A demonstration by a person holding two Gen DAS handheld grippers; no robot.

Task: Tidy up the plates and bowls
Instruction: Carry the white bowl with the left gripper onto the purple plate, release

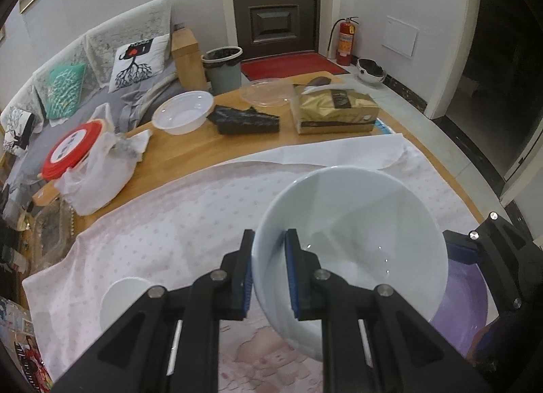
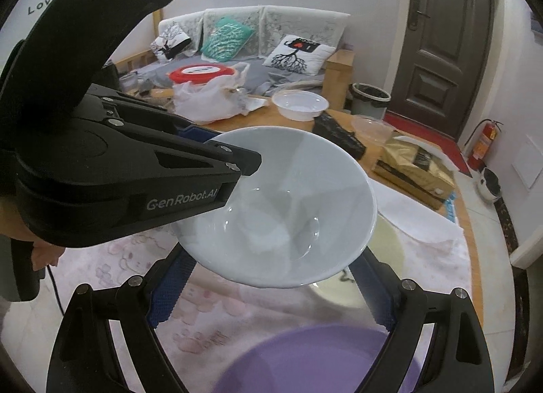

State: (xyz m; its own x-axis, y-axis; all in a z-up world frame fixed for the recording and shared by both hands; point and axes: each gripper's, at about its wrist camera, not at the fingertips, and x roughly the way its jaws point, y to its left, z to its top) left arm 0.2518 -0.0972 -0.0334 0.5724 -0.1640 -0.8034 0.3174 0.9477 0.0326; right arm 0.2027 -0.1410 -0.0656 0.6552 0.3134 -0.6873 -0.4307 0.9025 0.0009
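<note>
Above the middle of the wooden table (image 1: 237, 152), over the pink dotted cloth (image 1: 176, 209), hangs a round white china bowl (image 1: 353, 243). The left gripper (image 1: 269, 269) is clamped on the bowl's near-left rim, one blue pad inside the wall and one outside, so the bowl tips a little and its open mouth faces up and away. The right gripper (image 2: 271, 287) has its jaws spread wide and holds nothing; in its own view the white bowl sits just ahead of the blue pads and a bit above them, with no touch I can see. Right under that gripper, by the near right edge of the table, lies a round purple plastic basin (image 2: 305, 359). A pale round plate (image 2: 387, 257) lies on the cloth beyond it, partly hidden. A small white cup (image 1: 118, 301) stands near the left edge of the cloth. I think the bowl must next go down to the right, and the left hand alone carries it.
</note>
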